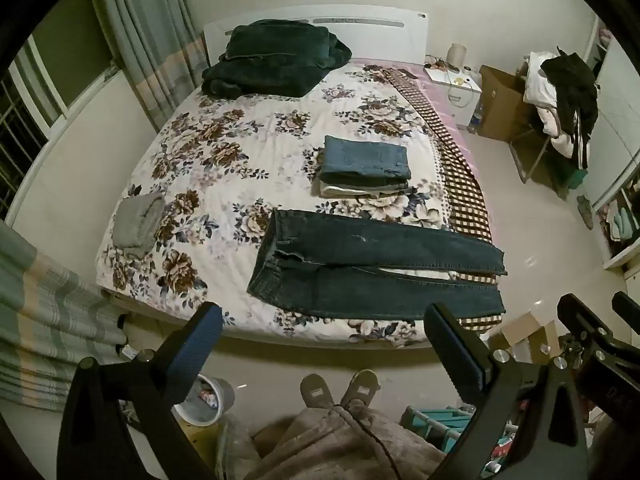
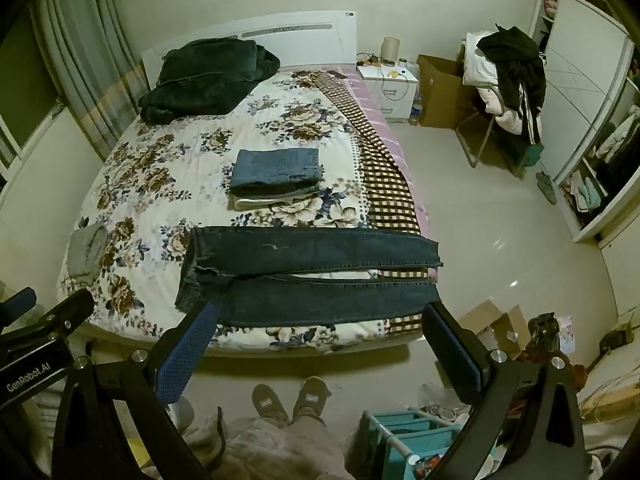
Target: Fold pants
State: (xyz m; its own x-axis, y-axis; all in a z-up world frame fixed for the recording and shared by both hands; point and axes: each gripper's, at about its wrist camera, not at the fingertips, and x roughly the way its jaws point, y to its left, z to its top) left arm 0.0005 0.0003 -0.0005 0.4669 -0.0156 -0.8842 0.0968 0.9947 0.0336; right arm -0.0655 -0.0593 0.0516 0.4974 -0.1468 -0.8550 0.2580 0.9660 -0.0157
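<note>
Dark blue jeans (image 1: 360, 268) lie flat along the near edge of the bed, waistband to the left, legs side by side pointing right; they also show in the right wrist view (image 2: 312, 276). My left gripper (image 1: 324, 320) is open and empty, held above the floor in front of the bed edge. My right gripper (image 2: 320, 320) is open and empty, just before the near leg. Each gripper shows at the edge of the other's view.
A stack of folded pants (image 1: 366, 168) sits mid-bed on the floral cover (image 1: 224, 160). A grey folded garment (image 1: 138, 224) lies at the left, a dark blanket (image 1: 272, 58) near the headboard. Boxes (image 2: 496, 328), a teal rack (image 2: 404, 436) and my slippered feet (image 2: 292, 400) are on the floor.
</note>
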